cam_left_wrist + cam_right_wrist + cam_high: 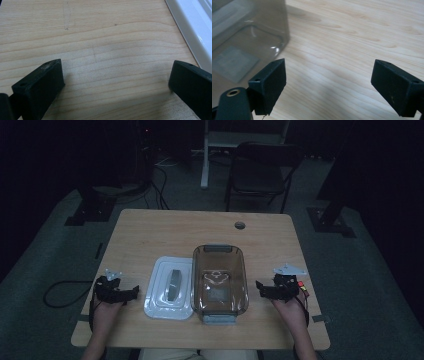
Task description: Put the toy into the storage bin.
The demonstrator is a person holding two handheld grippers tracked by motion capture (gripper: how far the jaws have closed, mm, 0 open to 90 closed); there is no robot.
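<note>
- The work centres on a clear, brown-tinted rectangular plastic container (220,279) standing open near the middle of the wooden table (150,227), with a grey latch at its far and near ends; I see nothing inside it beyond a pale label on its floor.
- Just left of it, close alongside or touching, lies its white rectangular plastic lid (169,288), flat on the table with a grey raised strip along its middle.
- My right gripper (263,288) sits on the table to the right of the container, apart from it; in the right gripper view the container's tinted wall (249,37) stands just beyond the jaw nearer to it.
- Its jaws are spread wide, with bare wood between them and nothing held.
- My left gripper (131,292) rests left of the lid, pointing towards it; in the left gripper view the lid's white rim (192,27) runs past the jaw on that side.
- Those jaws are also wide apart and empty.
- I judge this as the start of closing the box: both tools are parked beside their things, neither in contact.
- The next move, as I read it, calls for the left gripper to slide in, pinch the lid's near-left edge and lift it level, while the right steadies the container wall so it cannot skid.
- The lid lies flat, so catching its thin rim cleanly is the tricky part.
- Beyond the table stand a dark folding chair (260,170) and cables (160,185) on the grey floor.
</note>
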